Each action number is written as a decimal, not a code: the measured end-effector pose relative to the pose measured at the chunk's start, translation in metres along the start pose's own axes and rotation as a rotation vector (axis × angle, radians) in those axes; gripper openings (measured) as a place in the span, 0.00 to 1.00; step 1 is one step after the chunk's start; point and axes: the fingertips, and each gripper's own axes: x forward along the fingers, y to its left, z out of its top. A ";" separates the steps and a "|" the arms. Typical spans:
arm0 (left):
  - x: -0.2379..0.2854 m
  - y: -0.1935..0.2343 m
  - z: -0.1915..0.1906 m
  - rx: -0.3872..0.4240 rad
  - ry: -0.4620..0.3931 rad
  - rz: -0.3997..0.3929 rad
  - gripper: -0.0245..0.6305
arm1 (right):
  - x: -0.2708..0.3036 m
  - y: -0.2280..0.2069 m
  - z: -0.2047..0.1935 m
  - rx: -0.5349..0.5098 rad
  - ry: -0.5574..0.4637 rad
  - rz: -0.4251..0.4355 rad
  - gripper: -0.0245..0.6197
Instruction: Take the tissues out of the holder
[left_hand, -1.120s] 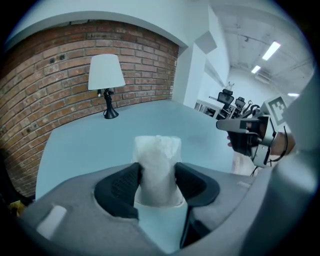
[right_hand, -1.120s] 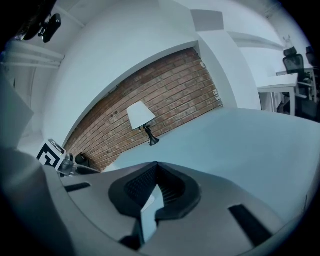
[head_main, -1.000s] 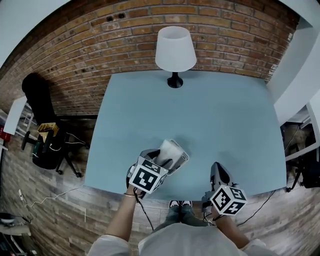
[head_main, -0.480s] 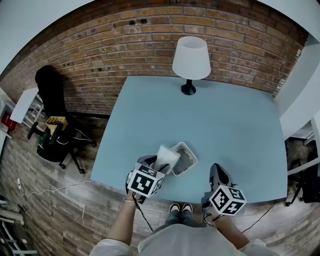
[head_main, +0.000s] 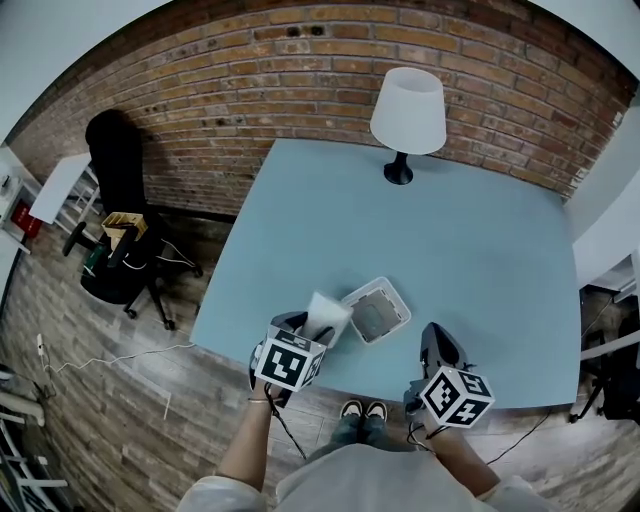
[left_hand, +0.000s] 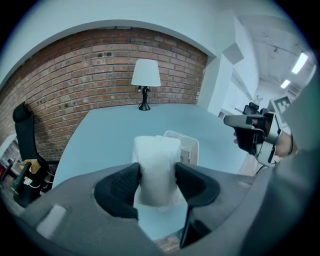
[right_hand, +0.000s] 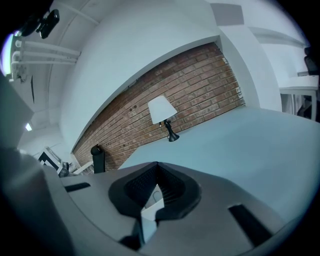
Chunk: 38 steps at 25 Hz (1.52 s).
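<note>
Clamped in the left gripper (left_hand: 157, 175): a white, wrapped pack of tissues (left_hand: 156, 150). Jaws partway apart, dark ribbed pads (left_hand: 121, 187) pressed against the pack's two sides. Pack upright, reaching past the fingertips.

From the head view, the same pack (head_main: 326, 314) out of the holder, over the near part of the table, close against the holder's near-left corner. Touching it or not: cannot tell. Marker cube at the back of the left gripper (head_main: 312, 326), a bare forearm (head_main: 245, 440) behind it.

Just behind the pack and a little to its right in the left gripper view: the white rectangular tissue holder (left_hand: 193, 144), standing on the pale blue table (left_hand: 110, 130). In the head view, the holder (head_main: 376, 316) open side up, grey inside showing, set askew to the table's front edge.

To the right of the holder and apart from it, near the front edge: the right gripper (head_main: 437, 345). Jaws drawn together in the right gripper view (right_hand: 157, 174), tips meeting, only a thin wedge left between the pads nearer the camera. Nothing gripped.

Further out: a table lamp (head_main: 407, 110) with a white shade and black base at the far edge of the table (head_main: 470, 240). Beyond it a red brick wall (head_main: 250, 90). Left of the table, a black office chair (head_main: 115, 200) on a wood floor (head_main: 120, 400).
</note>
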 end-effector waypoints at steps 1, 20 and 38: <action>0.000 0.001 -0.004 -0.010 0.004 0.002 0.40 | 0.000 0.001 -0.001 -0.001 0.002 0.001 0.05; 0.026 0.025 -0.070 -0.156 0.120 0.076 0.40 | 0.000 0.002 -0.024 -0.011 0.061 -0.012 0.05; 0.044 0.028 -0.076 -0.185 0.144 0.052 0.40 | 0.005 -0.013 -0.027 -0.012 0.084 -0.032 0.05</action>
